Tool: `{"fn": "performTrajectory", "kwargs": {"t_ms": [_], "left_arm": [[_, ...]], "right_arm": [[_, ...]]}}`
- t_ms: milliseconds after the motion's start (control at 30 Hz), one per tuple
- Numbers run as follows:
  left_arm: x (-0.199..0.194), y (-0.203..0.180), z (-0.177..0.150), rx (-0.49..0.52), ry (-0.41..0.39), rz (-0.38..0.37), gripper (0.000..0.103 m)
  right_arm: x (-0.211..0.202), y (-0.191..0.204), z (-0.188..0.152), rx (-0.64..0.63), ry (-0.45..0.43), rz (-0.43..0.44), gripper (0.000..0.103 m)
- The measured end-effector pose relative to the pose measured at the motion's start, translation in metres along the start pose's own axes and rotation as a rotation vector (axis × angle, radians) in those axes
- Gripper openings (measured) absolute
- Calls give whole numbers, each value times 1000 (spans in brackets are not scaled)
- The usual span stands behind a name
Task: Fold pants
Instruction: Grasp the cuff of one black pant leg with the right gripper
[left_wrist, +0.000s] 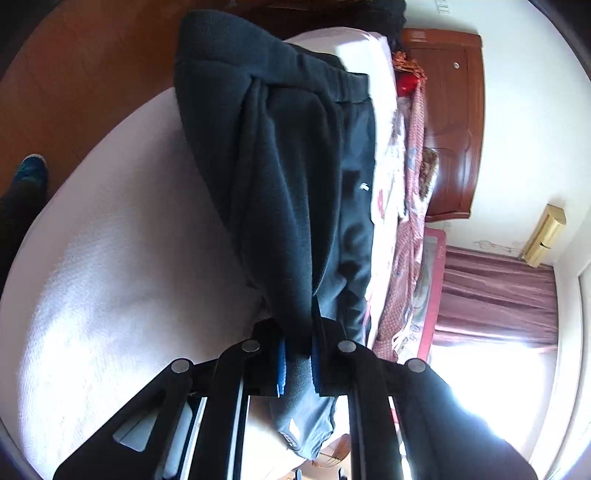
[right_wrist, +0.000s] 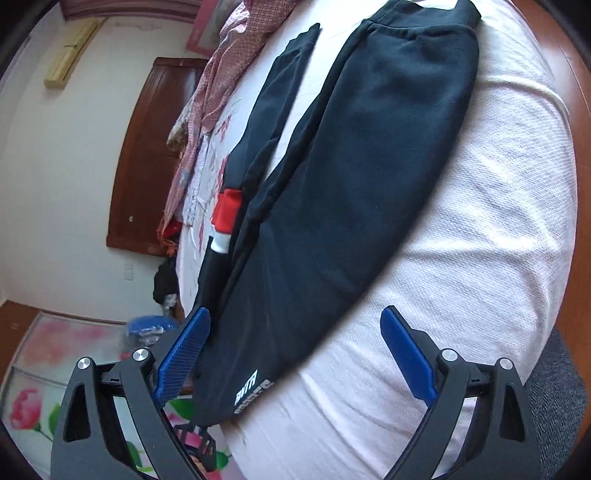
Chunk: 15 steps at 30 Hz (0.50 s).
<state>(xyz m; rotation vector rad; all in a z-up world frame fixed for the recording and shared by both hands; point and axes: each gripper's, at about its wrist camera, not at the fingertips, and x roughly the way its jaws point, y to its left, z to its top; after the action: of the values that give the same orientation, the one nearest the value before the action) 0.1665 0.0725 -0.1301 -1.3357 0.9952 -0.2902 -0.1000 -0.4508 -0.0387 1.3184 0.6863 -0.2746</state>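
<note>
One pair of dark pants (right_wrist: 343, 177) lay stretched along a bed covered in a pale pink sheet (right_wrist: 480, 229), the legs together and white lettering showing near the hem at the bed's edge. From the left wrist view the same pants (left_wrist: 280, 177) ran away from the camera, the elastic waistband at the far end and a small white logo on the fabric.

The left gripper (left_wrist: 297, 363) had its blue pads pressed together on a fold of the pants at the near end, the cloth pinched tight between them and bunched up toward the fingers. The right gripper (right_wrist: 295, 354) stood with its blue pads wide apart at the hem end; its left pad (right_wrist: 181, 358) sat just beside the edge of the dark cloth, while the other pad hung over bare sheet. Nothing was squeezed between them.

Beside the pants lay another dark garment with a red and white band (right_wrist: 227, 218). Farther off, a pink checked cloth (right_wrist: 221, 85) was heaped along the bed, with a brown wooden door (left_wrist: 450, 122) and a mauve curtain (left_wrist: 495, 295) behind.
</note>
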Motion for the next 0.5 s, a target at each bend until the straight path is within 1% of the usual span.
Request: {"fn": "performTrajectory", "kwargs": {"t_ms": [33,100,167,233,267,333,367,400,433,467,500], "left_arm": [[-10,9,-10,9,-4,7,9],[-9,7,-6,11,-2,9,9],[-4,3,-2,8,-1,20,9],[-5,2,0,14,-1,28,9],[-8,4,0,13,1,23,9],[-8,2,3,16,3,27,9],[-11,2,0,13,6,30,9],[-11,1,1,11,7,28,9],[-11,1,2,11,8,27,9],[-12,2,1,14,8,28,9],[-9,3,-3,18,8,33,9]], "right_arm": [[3,0,1,4,-1,-1,92],[7,-4,3,30,-7,-16,92],[12,-9,4,62,-11,17,91],[17,-11,5,81,-25,-1,90],[20,-13,5,95,-25,18,89],[25,-14,6,120,-34,11,89],[24,-12,5,117,-48,24,86],[24,-9,5,95,-66,33,69],[26,-6,6,72,-68,1,55],[28,-7,7,71,-68,-27,48],[29,-9,8,79,-65,-44,30]]}}
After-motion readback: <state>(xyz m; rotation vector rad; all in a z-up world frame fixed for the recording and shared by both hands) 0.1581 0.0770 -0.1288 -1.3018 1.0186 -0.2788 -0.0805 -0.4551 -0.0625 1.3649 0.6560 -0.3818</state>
